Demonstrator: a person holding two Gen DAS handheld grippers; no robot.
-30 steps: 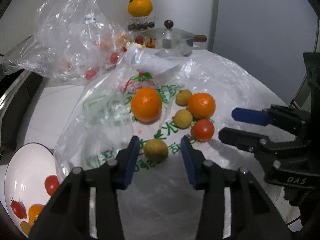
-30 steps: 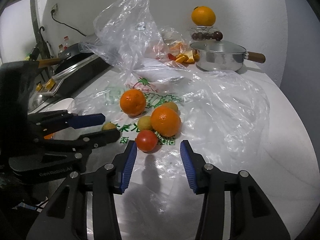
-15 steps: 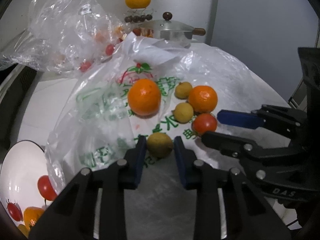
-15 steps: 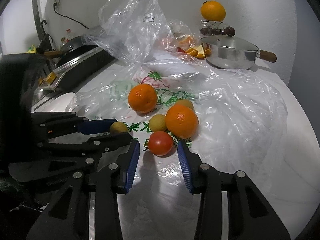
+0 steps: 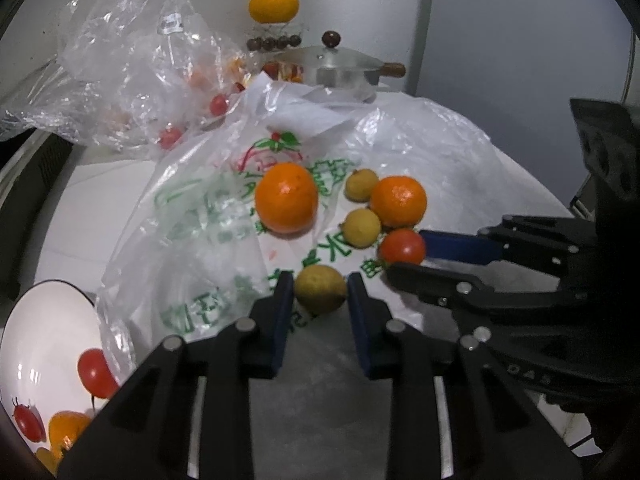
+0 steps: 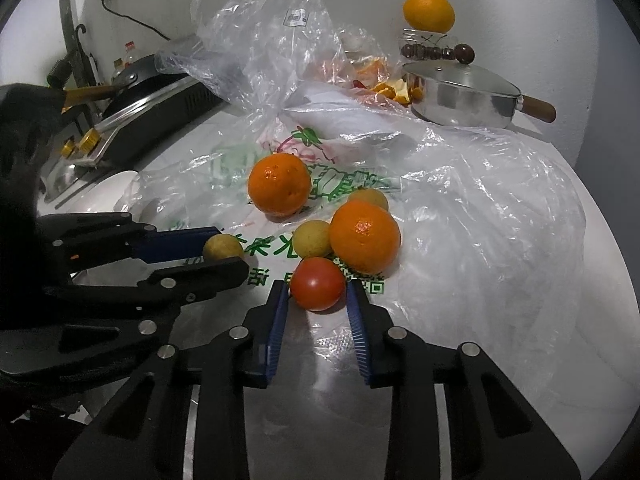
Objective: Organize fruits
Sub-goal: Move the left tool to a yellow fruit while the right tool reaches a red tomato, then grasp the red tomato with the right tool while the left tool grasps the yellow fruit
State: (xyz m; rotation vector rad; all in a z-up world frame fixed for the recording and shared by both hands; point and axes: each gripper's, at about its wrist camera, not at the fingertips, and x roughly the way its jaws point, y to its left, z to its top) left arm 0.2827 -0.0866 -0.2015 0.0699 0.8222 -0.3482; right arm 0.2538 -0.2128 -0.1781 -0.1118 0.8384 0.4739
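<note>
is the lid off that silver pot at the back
No. The round metal lid with the dark knob sits closed on the silver pot with the wooden handle, as the right wrist view shows.
</note>
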